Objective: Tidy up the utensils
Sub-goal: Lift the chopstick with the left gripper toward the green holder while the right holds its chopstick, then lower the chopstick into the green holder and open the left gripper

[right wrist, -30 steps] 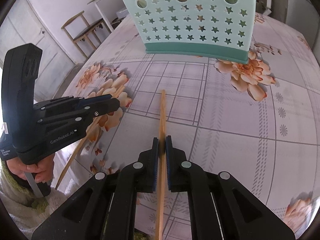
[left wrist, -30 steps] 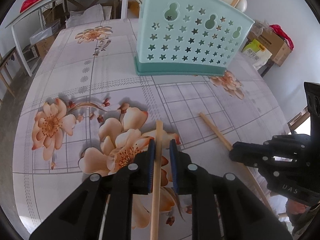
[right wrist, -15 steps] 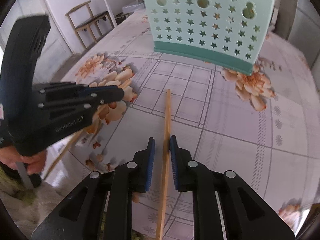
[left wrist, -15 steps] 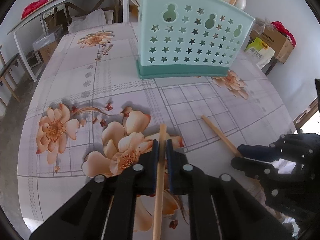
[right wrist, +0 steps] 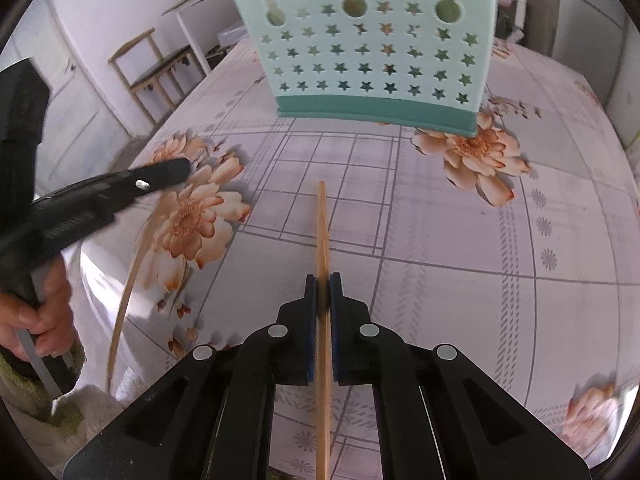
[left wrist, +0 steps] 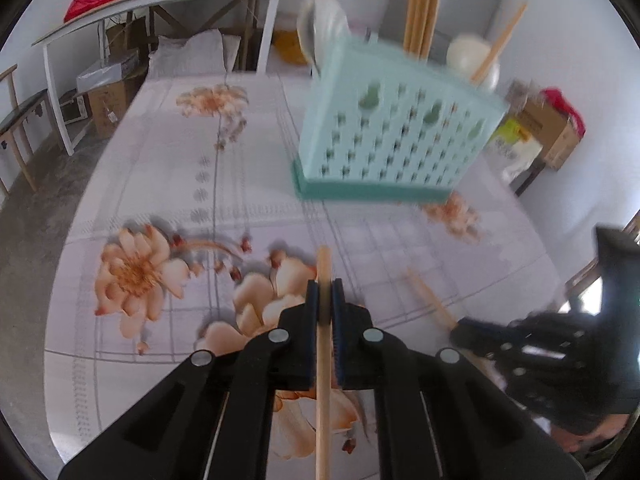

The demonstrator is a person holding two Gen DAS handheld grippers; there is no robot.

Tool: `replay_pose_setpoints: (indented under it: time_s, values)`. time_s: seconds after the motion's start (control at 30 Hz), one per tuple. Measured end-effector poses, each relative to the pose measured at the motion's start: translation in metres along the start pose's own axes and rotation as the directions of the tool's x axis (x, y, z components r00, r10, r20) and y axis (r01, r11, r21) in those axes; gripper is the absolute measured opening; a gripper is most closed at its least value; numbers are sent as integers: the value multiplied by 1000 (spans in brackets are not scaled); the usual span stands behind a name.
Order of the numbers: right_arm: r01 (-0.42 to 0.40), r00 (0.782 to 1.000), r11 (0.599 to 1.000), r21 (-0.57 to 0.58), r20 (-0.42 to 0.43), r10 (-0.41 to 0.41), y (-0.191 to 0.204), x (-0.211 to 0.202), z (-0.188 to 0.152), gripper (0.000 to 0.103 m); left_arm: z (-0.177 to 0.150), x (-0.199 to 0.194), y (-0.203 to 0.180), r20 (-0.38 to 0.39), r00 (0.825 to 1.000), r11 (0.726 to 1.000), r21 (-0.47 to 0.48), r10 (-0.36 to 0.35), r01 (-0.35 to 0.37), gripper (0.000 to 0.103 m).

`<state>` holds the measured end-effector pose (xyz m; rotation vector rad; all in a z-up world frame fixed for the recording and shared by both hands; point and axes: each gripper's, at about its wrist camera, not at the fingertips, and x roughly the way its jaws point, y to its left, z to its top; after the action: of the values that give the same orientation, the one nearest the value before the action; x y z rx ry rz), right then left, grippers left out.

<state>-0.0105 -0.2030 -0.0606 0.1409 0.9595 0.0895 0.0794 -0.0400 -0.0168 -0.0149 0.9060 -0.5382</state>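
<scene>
My left gripper is shut on a wooden chopstick, whose tip sticks out ahead of the pads and is held off the table. In the right wrist view the left gripper hangs at the left, its chopstick trailing down below it. My right gripper has its jaws closing tight on a second chopstick, which lies along the table towards the holder. The teal star-punched utensil holder stands at the back, with chopsticks and spoons in it. The right gripper shows at the lower right of the left wrist view.
A flowered tablecloth covers the table. A hand grips the left handle. A white side table, cardboard boxes and a wooden chair stand around the table's edges.
The left gripper closed on its chopstick and rose with it, away from the table. The right gripper loosened briefly, then closed on its chopstick again without moving much.
</scene>
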Motion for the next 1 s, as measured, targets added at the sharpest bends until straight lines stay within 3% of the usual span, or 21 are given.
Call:
replay_pose_setpoints:
  time_s: [0.27, 0.6, 0.77, 1.0]
  values:
    - [-29, 1000, 997, 69, 6, 28, -15, -3, 1, 4, 20, -55, -12, 161, 982, 995, 42, -94, 89, 6]
    - [-55, 998, 994, 97, 13, 54, -20, -4, -2, 4, 39, -97, -20, 269, 952, 990, 60, -143, 131, 6]
    - [-67, 998, 993, 100, 15, 66, -23, -6, -3, 4, 50, -114, -23, 319, 934, 987, 65, -163, 150, 6]
    - [-73, 997, 992, 103, 17, 72, -22, -6, -3, 4, 72, -136, -37, 396, 893, 976, 112, -214, 185, 6]
